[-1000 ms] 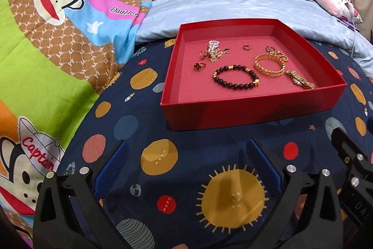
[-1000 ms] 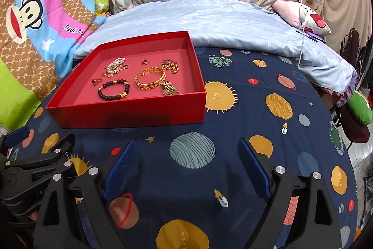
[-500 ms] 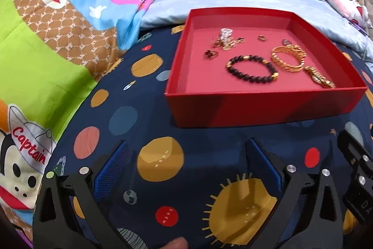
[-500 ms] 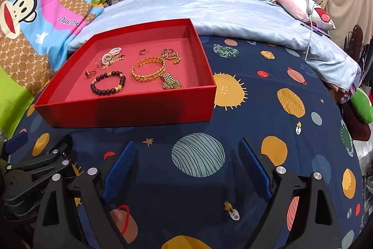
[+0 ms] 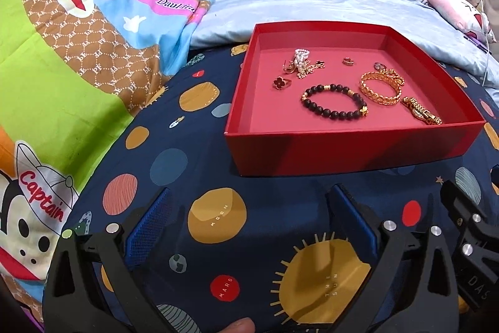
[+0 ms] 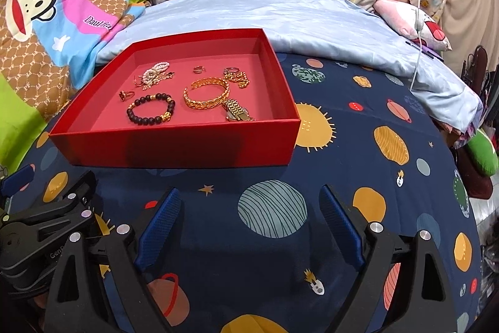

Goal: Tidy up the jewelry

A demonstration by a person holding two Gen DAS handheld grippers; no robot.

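A red box point(image 5: 343, 150) point(image 6: 174, 142) sits on a navy planet-print sheet. Inside lie a dark bead bracelet point(image 5: 333, 103) point(image 6: 150, 112), a gold chain bangle point(image 5: 381, 86) point(image 6: 206, 94), a gold watch point(image 5: 421, 114) point(image 6: 237, 113), a pearl piece point(image 5: 301, 56) point(image 6: 155, 71), a red clover ring point(image 5: 280, 82) point(image 6: 125, 95) and small rings point(image 5: 347, 61) point(image 6: 198, 69). My left gripper point(image 5: 249, 220) is open and empty, just short of the box's near wall. My right gripper point(image 6: 249, 217) is open and empty, in front of the box's right corner.
A pale blue quilt point(image 6: 296, 17) lies behind the box. A cartoon monkey blanket point(image 5: 78, 36) covers the left. A pink plush pillow point(image 6: 411, 24) and a white cable point(image 6: 419, 21) are at the far right. The bed edge drops off at right point(image 6: 474, 208).
Both grippers have moved closer to the red box, which looks larger in both views. The jaws stayed open and the jewelry has not moved.
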